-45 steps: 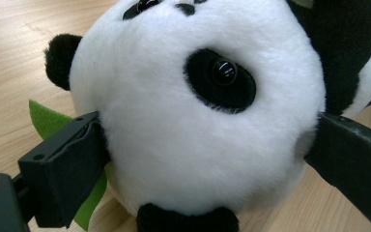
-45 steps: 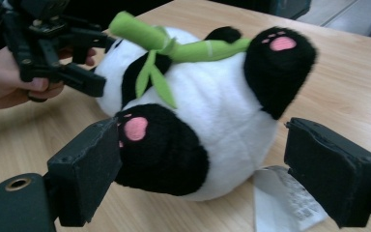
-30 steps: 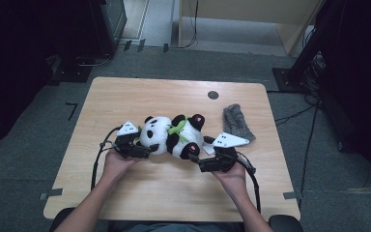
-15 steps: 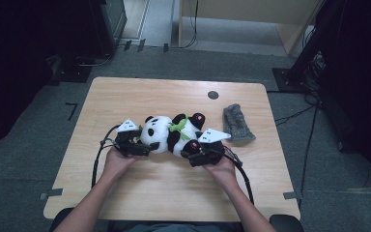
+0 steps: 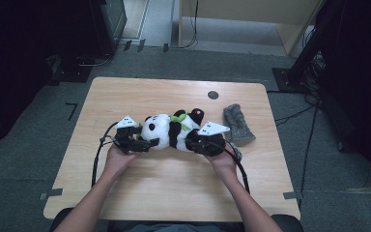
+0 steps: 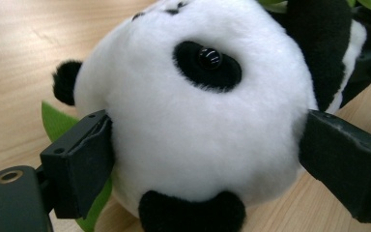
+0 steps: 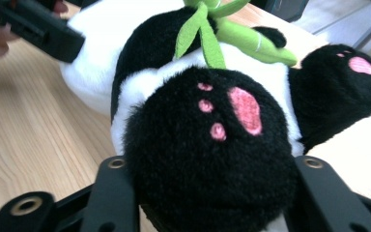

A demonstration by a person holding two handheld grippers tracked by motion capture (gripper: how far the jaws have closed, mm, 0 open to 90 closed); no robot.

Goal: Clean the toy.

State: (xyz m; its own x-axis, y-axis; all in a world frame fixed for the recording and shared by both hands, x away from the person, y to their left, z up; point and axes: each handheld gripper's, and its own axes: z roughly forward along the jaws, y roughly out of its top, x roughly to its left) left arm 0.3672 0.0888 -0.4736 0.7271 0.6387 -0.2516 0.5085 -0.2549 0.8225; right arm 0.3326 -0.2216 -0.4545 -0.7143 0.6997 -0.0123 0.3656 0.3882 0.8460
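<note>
A black-and-white panda plush [image 5: 170, 130] lies on its side in the middle of the wooden table [image 5: 174, 188], a green bamboo sprig [image 7: 212, 34] on its chest. My left gripper [image 5: 144, 143] is shut on its white head [image 6: 198, 121], one pad against each side. My right gripper [image 5: 193, 143] holds the near black foot [image 7: 207, 145], the one with pink paw marks. Its jaws have just been closing, and they now press on both sides of that foot. The second foot [image 7: 343, 82] sticks out beyond.
A grey knitted piece [image 5: 236, 123] lies just right of the panda, close to my right hand. A small round black cap [image 5: 213, 94] sits in the tabletop near the far edge. Bare wood stretches toward the person and to the left.
My right gripper has moved left up to the panda and its jaws have closed round the foot. The left gripper has stayed on the head.
</note>
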